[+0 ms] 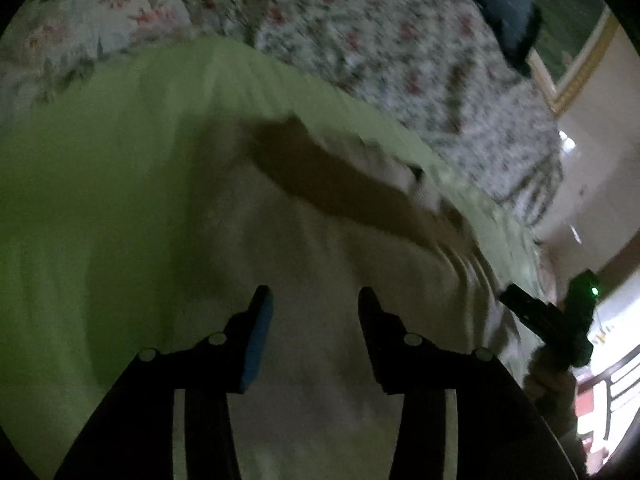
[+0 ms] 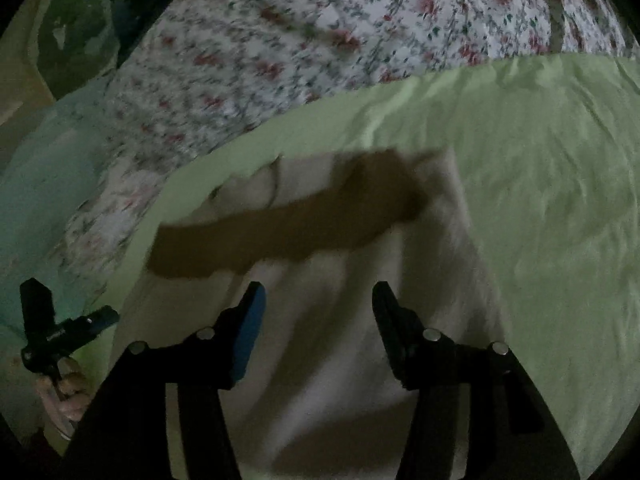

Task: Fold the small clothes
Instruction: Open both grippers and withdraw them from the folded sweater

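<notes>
- Left gripper hangs spread wide, gripping nothing, over the white garment.
- Right gripper likewise gapes (brown band ahead), green sheet beneath.

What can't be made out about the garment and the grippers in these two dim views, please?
- Garment type: both views, dim and motion-blurred; its near edge is hidden behind the open right gripper.
- Brown band: trim or separate piece, blur hides which.
- Left gripper, left view: open, but contact with the cloth is unclear.
- Dark object on the floral sheet: cut off by the edge.
</notes>
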A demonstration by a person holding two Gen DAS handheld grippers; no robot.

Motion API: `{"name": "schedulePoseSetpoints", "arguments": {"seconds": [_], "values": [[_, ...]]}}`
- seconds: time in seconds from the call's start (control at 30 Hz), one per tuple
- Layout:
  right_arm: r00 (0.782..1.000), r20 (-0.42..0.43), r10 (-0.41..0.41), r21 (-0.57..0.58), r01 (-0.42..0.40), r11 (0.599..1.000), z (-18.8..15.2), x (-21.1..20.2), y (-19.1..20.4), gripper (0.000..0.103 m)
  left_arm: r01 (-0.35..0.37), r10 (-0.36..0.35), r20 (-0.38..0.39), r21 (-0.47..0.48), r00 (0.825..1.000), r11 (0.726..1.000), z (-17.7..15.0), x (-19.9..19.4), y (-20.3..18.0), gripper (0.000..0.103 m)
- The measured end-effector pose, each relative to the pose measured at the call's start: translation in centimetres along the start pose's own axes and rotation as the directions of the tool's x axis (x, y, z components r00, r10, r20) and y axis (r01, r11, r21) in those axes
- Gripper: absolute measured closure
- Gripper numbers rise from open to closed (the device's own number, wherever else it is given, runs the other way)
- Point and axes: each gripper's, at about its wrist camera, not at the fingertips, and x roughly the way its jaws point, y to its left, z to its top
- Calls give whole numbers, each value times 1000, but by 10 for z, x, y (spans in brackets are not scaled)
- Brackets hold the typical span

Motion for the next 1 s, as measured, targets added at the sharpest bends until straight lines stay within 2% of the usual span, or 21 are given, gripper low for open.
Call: {"name": "schedulePoseSetpoints", "arguments": {"seconds": [0.17, 0.3, 0.4, 0.47, 0.7, 0.93, 1.0], "values": [[999, -29, 20, 24, -19, 1000, -46, -22, 11, 44, 43, -44, -63, -16, 997, 999, -55, -10, -14, 52], [999, -42, 23, 57, -20, 998, -69, -33, 9, 42, 50, -52, -77, -22, 996, 998, -81, -10, -21, 49], [999, -42, 34, 80, -31, 996, -81, -45, 9, 41, 90, -97, -80, -85, 992, 992, -97, -11, -17, 44], [998, -39, 42, 84, -39, 996, -86, -52, 11, 40, 82, -90, -79, -106, 993, 991, -104, -10, -14, 43], [997, -49, 53, 81, -49, 995, -94, -62, 17, 36, 83, -92, -35, -204, 995, 975, -104, -7, 0, 38], [997, -43, 57, 78, -54, 995, -89, -63, 19, 36, 49, -41, 34, -313, 999, 949, -81, -5, 30, 39], [997, -44, 61, 74, -58, 996, -87, -62, 20, 36, 20, -3, 53, -318, 999, 948, -72, -2, 34, 39]]}}
